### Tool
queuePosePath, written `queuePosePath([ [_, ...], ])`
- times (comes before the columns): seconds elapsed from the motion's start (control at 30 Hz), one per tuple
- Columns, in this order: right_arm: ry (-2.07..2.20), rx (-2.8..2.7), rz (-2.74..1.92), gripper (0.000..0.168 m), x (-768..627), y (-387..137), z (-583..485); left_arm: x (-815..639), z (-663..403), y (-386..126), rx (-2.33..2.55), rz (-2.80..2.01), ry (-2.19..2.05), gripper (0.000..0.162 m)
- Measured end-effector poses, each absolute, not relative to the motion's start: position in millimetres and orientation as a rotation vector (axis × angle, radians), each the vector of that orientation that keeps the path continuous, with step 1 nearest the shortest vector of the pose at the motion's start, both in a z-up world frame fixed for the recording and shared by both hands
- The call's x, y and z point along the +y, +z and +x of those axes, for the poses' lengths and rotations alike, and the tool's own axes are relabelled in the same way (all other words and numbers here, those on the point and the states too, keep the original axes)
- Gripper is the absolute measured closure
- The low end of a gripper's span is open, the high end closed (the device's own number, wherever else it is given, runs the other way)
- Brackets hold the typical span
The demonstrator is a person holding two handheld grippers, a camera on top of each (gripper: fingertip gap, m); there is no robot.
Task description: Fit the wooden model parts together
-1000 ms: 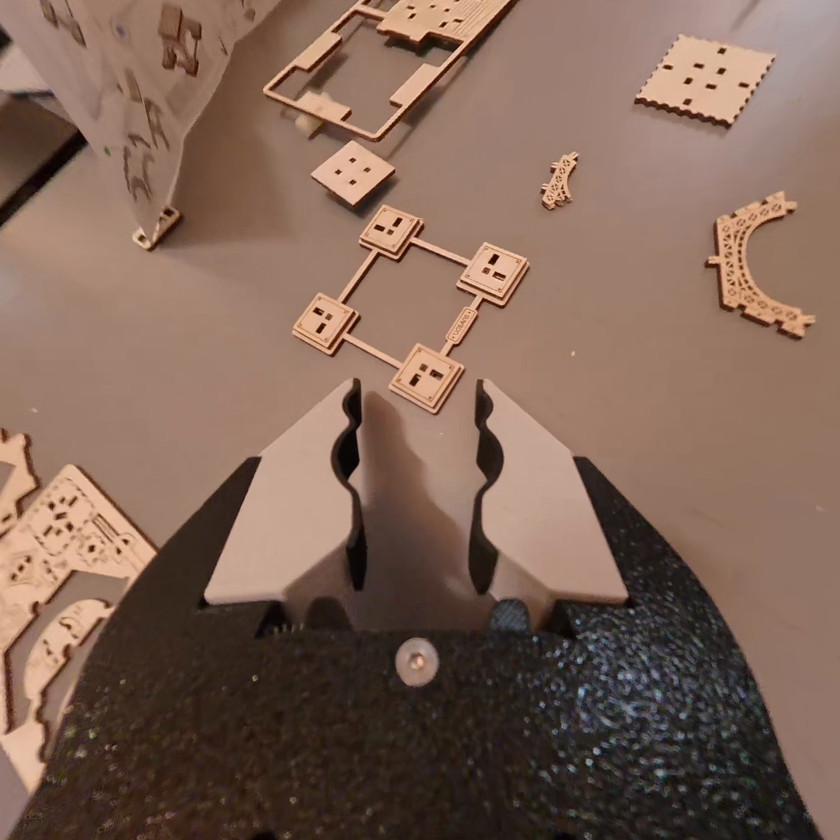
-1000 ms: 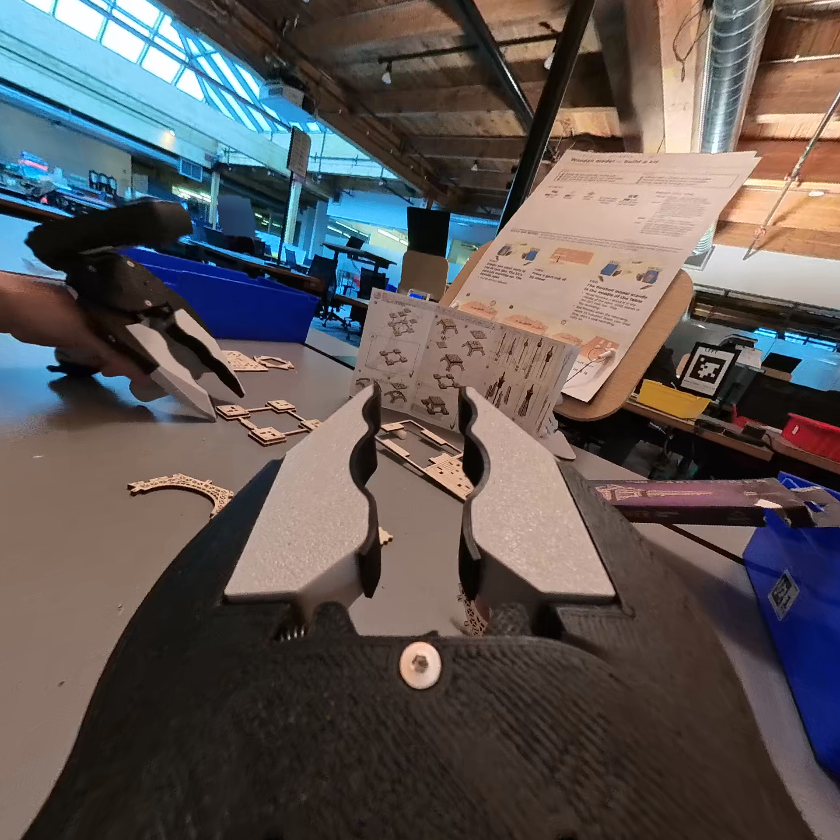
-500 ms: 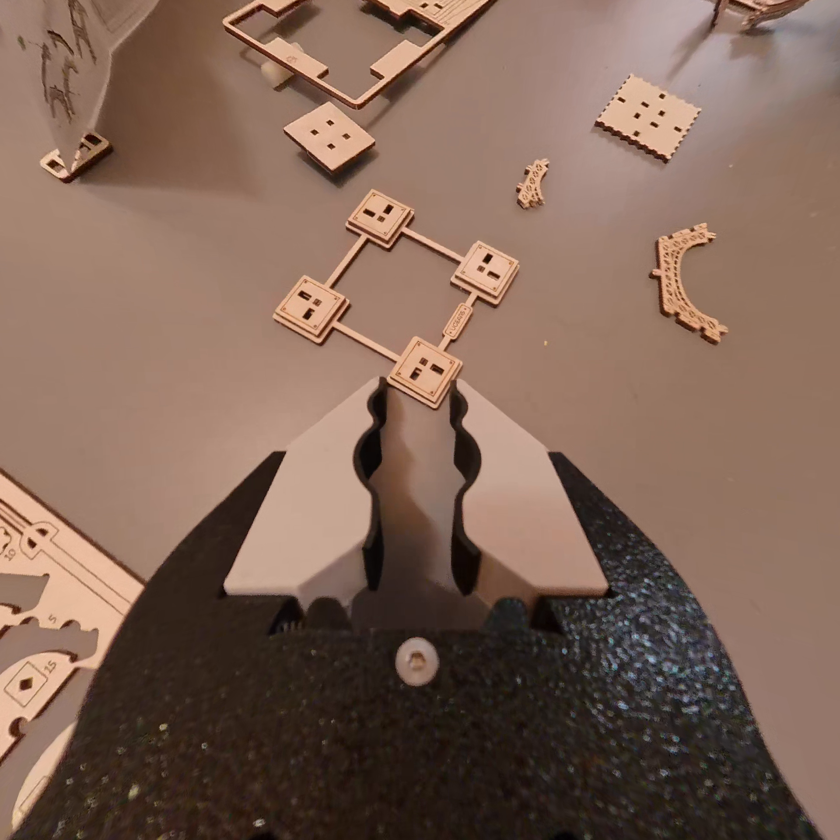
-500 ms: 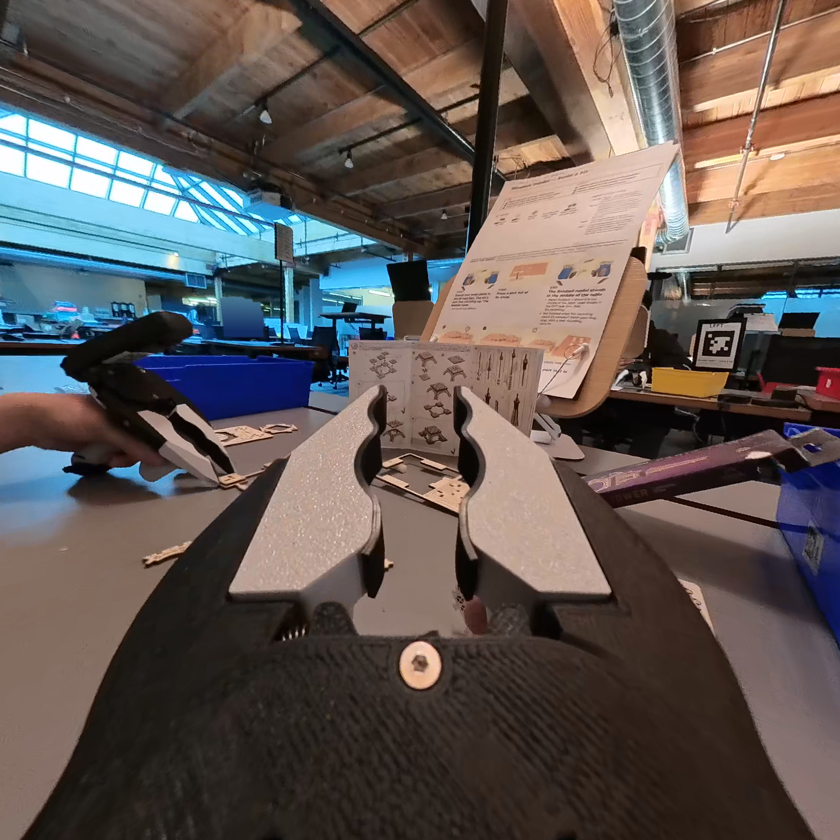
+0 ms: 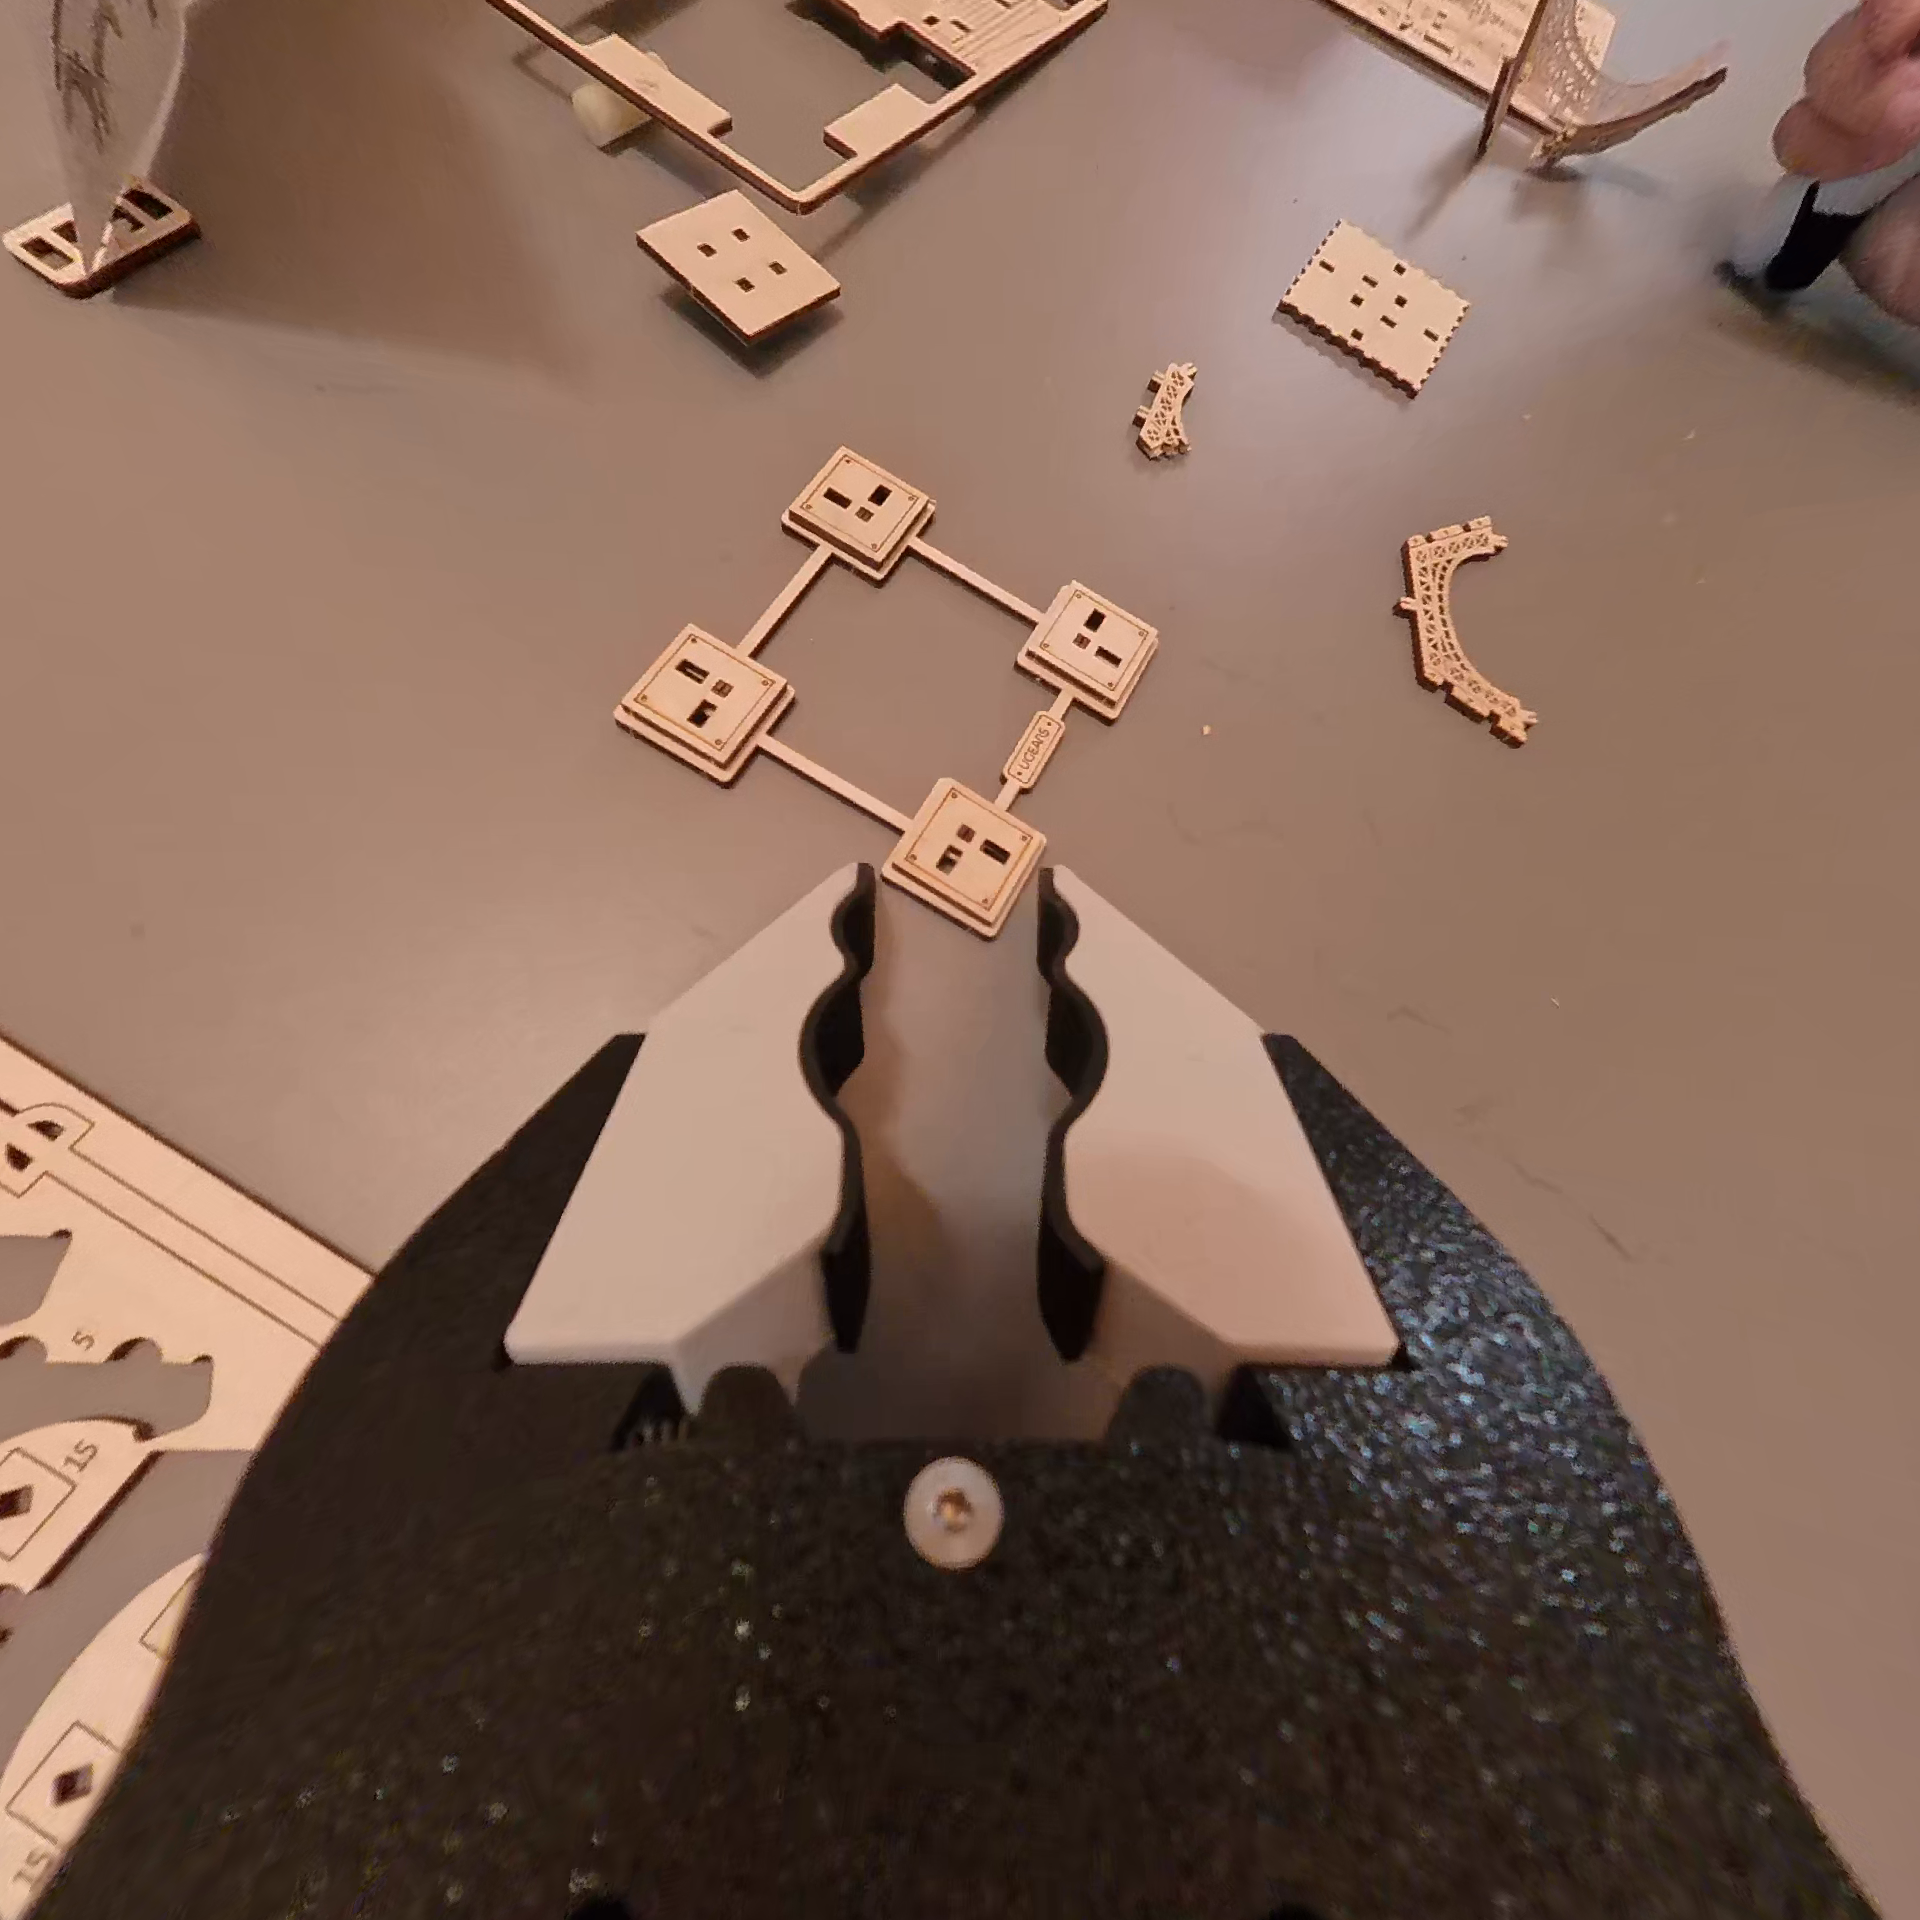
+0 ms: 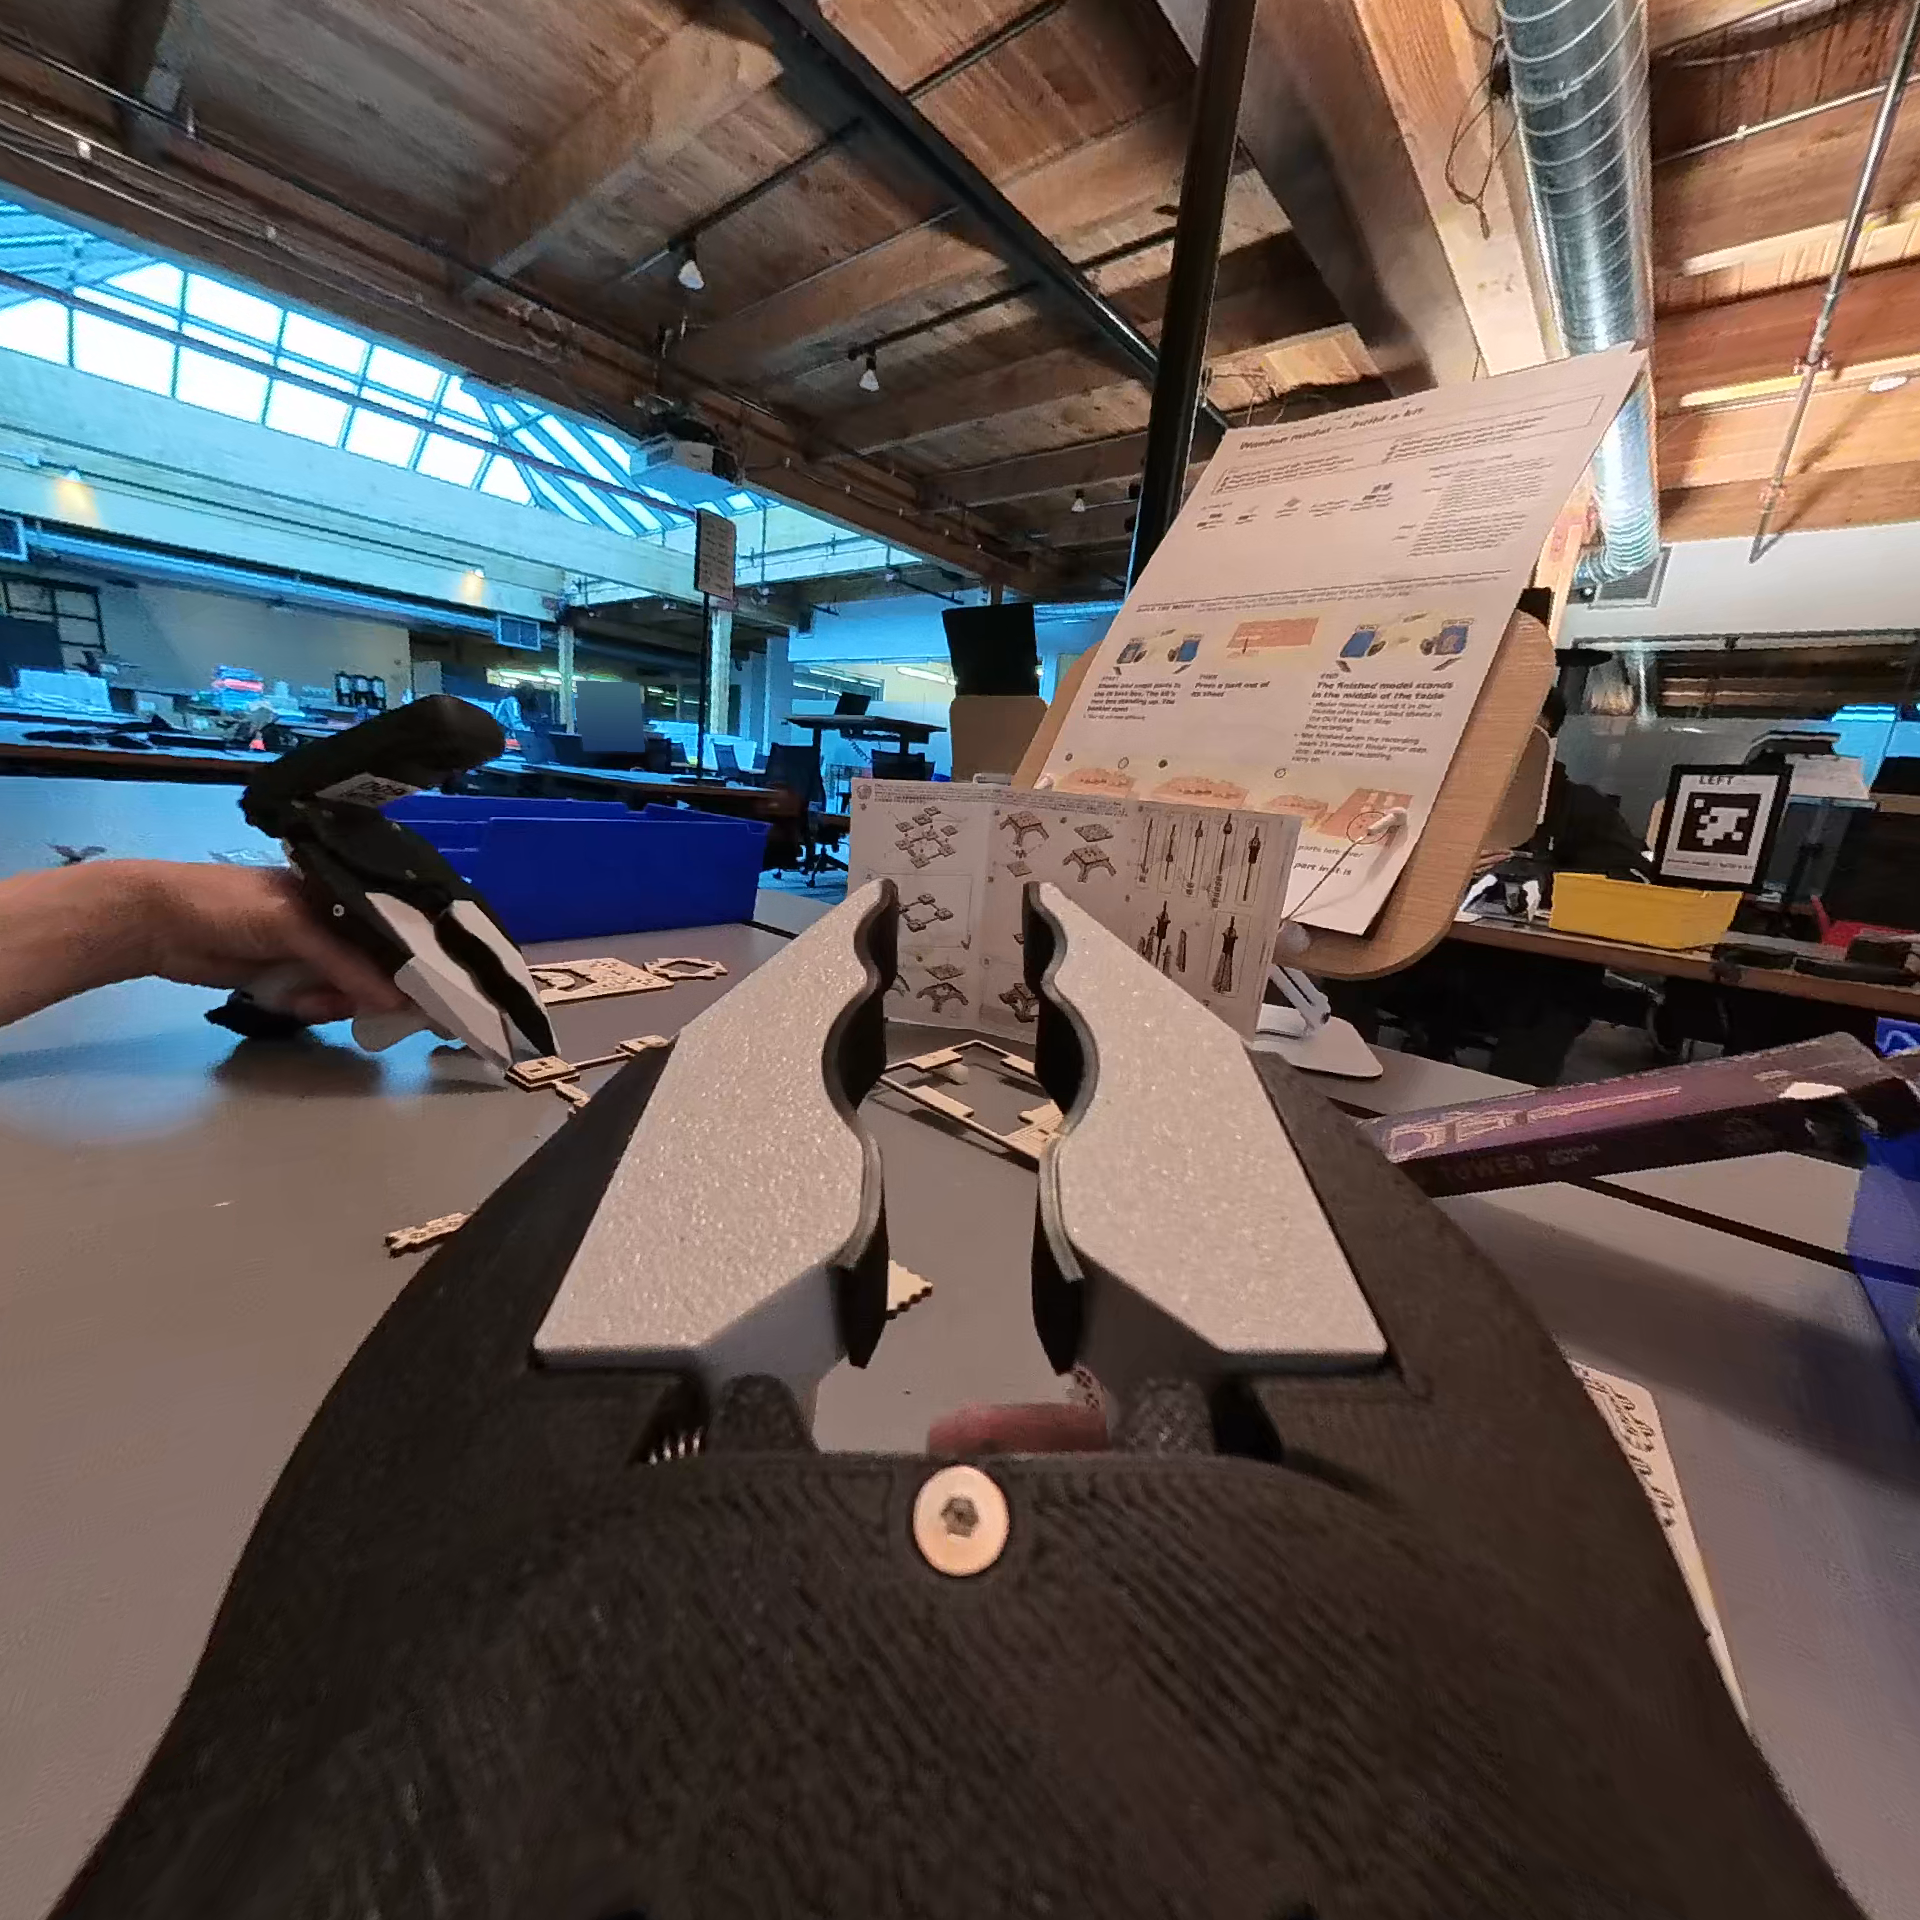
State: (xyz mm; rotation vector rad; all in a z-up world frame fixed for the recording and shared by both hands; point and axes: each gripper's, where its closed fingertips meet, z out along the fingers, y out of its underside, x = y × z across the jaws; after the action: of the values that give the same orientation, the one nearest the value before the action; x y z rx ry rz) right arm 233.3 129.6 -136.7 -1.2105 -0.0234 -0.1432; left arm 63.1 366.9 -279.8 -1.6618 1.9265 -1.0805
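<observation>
Left claw (image 5: pixel 956 883) now nearer four-pad frame (image 5: pixel 883 696), parted round its corner; right claw (image 6: pixel 961 904) parted, empty

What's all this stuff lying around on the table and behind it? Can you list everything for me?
Square wooden frame with four corner pads: one, pale wood, flat at table centre, by the left claw's tips.
Curved wooden lattice arch: one, pale, right of the frame.
Tiny wooden lattice piece: one, pale, beyond the frame.
Slotted square wooden plates: two, pale; smooth-edged, notch-edged.
Punched-out wooden sheet: one, far side.
Folded paper instruction booklet: one, white, standing upright.
Printed sheet on wooden stand: one, behind the booklet.
Blue plastic bin: one, far left.
Purple box: one, right.
Grey table: one.
Left claw: black and grey, open.
Right claw: black and grey, open, raised.
</observation>
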Motion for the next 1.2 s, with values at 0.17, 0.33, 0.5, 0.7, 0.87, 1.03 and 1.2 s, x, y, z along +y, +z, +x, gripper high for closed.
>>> queuePosePath([
  [0.17, -0.122, -0.049, -1.223, 0.152, 131.3, -137.9, 227.9, 367.8, 63.8, -280.0, 1.916, -1.709, -1.137, 0.139],
  [0.33, -0.103, -0.133, -1.258, 0.158, 136.6, -142.2, 215.1, 369.6, 64.4, -279.4, 1.897, -1.735, -1.165, 0.143],
  [0.5, -0.102, -0.183, -1.283, 0.16, 140.1, -145.8, 207.7, 371.6, 65.0, -279.2, 1.88, -1.759, -1.184, 0.146],
  [0.7, -0.082, -0.173, -1.265, 0.168, 137.4, -143.7, 209.1, 372.7, 65.2, -279.8, 1.874, -1.764, -1.174, 0.149],
  [0.87, -0.093, -0.189, -1.287, 0.168, 140.4, -146.3, 206.8, 373.5, 65.4, -280.2, 1.87, -1.769, -1.168, 0.151],
  [1.03, -0.091, -0.176, -1.271, 0.168, 138.2, -144.4, 208.7, 374.3, 65.5, -280.5, 1.865, -1.775, -1.166, 0.153],
  [1.2, -0.075, -0.123, -1.24, 0.168, 133.9, -140.3, 217.0, 374.3, 65.5, -280.5, 1.863, -1.779, -1.171, 0.154],
])
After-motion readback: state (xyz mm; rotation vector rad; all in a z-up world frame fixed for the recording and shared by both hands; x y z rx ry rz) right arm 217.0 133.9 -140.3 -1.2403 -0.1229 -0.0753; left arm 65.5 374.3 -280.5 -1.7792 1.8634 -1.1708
